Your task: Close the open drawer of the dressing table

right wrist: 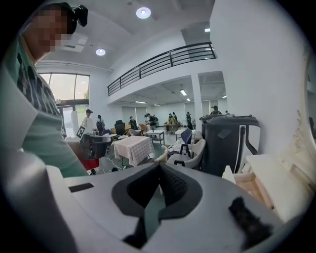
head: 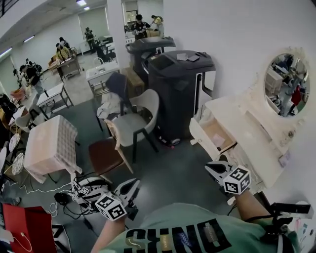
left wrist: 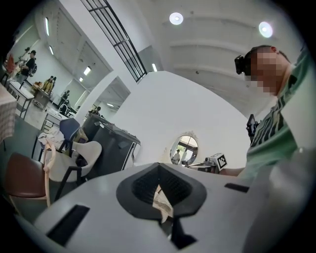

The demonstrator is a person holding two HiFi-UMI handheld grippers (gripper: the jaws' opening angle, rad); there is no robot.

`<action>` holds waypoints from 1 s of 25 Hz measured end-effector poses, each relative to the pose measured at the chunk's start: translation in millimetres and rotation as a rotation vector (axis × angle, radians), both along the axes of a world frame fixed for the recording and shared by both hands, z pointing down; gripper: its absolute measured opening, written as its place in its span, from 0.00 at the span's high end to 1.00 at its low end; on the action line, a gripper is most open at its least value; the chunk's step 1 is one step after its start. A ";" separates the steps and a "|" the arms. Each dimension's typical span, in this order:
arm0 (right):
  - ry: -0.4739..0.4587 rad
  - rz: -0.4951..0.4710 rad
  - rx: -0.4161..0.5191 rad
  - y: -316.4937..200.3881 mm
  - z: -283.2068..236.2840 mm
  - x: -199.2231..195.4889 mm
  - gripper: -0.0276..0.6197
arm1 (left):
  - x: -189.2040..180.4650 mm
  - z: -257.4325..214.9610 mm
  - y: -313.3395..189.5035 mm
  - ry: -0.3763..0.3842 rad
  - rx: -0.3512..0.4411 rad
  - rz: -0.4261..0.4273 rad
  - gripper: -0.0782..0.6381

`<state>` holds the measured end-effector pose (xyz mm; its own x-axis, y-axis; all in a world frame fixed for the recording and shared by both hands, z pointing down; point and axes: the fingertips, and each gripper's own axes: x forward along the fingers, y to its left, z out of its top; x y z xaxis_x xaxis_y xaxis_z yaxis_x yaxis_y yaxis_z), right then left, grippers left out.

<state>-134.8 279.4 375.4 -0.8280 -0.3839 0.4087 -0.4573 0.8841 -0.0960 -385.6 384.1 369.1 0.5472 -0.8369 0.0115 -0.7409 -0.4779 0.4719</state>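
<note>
Right gripper (head: 214, 168): jaws together, nothing between them, tip near the front of the open cream drawer (head: 213, 136) but not touching it.
Left gripper (head: 132, 186): jaws together, empty, well apart from the drawer, over the grey floor (head: 173, 170).
Drawer: pulled out of the cream dressing table (head: 249, 126) with an oval mirror (head: 286, 84), beside a tall black bin (head: 180, 84).

A white wall (head: 222, 24) runs along the right. On the grey floor (head: 173, 173), dark wheeled bins (head: 180, 84) stand far, a white chair (head: 138, 118) and brown chair (head: 104, 155) nearer, and a checked-cloth table (head: 49, 143) at the left. Ceiling lights (head: 81, 3) glow far off.
</note>
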 end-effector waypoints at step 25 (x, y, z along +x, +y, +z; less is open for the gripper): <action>-0.129 -0.084 -0.081 -270.2 39.7 129.0 0.94 | 179.2 -10.2 -263.8 -0.148 -0.093 0.018 0.88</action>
<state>-5.9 9.2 415.1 -0.9032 -0.2815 0.3240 -0.3616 0.9057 -0.2212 -206.4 120.3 358.9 0.5489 -0.8184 0.1703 -0.7972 -0.4512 0.4010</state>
